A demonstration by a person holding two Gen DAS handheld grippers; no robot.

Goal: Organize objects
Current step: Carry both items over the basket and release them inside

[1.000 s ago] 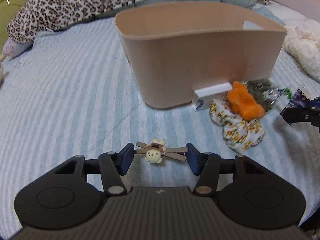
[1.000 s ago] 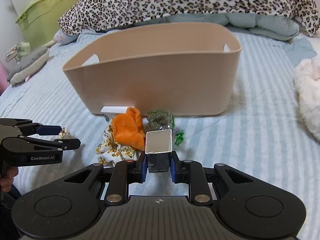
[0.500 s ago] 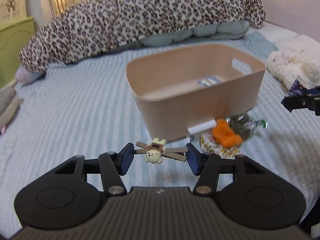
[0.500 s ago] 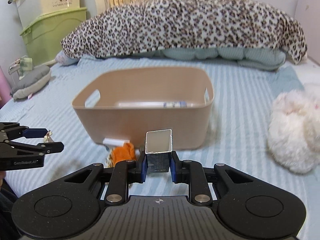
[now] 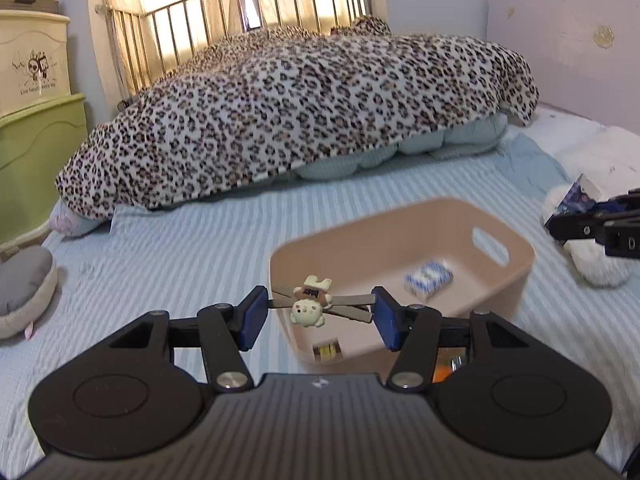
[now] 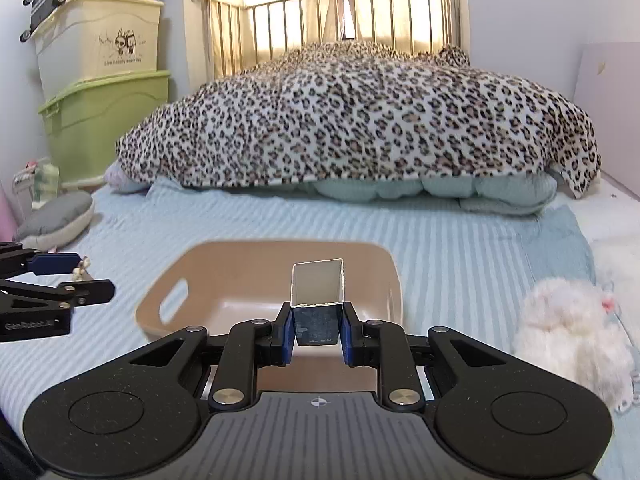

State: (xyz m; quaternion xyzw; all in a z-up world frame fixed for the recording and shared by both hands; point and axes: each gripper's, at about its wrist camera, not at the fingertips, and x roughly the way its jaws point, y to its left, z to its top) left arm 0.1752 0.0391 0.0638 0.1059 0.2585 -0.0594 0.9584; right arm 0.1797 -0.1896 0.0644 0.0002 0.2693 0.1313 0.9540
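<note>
I have the left gripper [image 5: 318, 312] up in the air above the bed [image 5: 180, 256], its jaws set fairly wide and pinching the two ends of a hair clip [image 5: 316, 304] that spans the gap between the blue pads [image 5: 252, 316]. The clip carries a small cream bear charm in its middle and hangs level, over the near rim of the tan bin [image 5: 400, 276]. On the bin's floor I can see a blue and white box [image 5: 428, 280], and a bit of orange shows just past the bin's near wall, behind my right finger. In the right wrist view, the right gripper [image 6: 318, 330] has its jaws narrow and clamped on a small carton [image 6: 318, 300], upright, with its open end facing the camera and its dark printed side down between the pads. The carton sits in front of the bin [image 6: 200, 276], which lies below and ahead of it; I cannot tell how high above the bin it is. The left gripper [image 6: 86, 276] shows at the left edge of that view, off to the side of the bin's handle cutout. A white plush [image 6: 572, 324] lies on the bed to the right of the bin, apart from it. A leopard blanket [image 6: 360, 120] is heaped at the far end of the bed.
</note>
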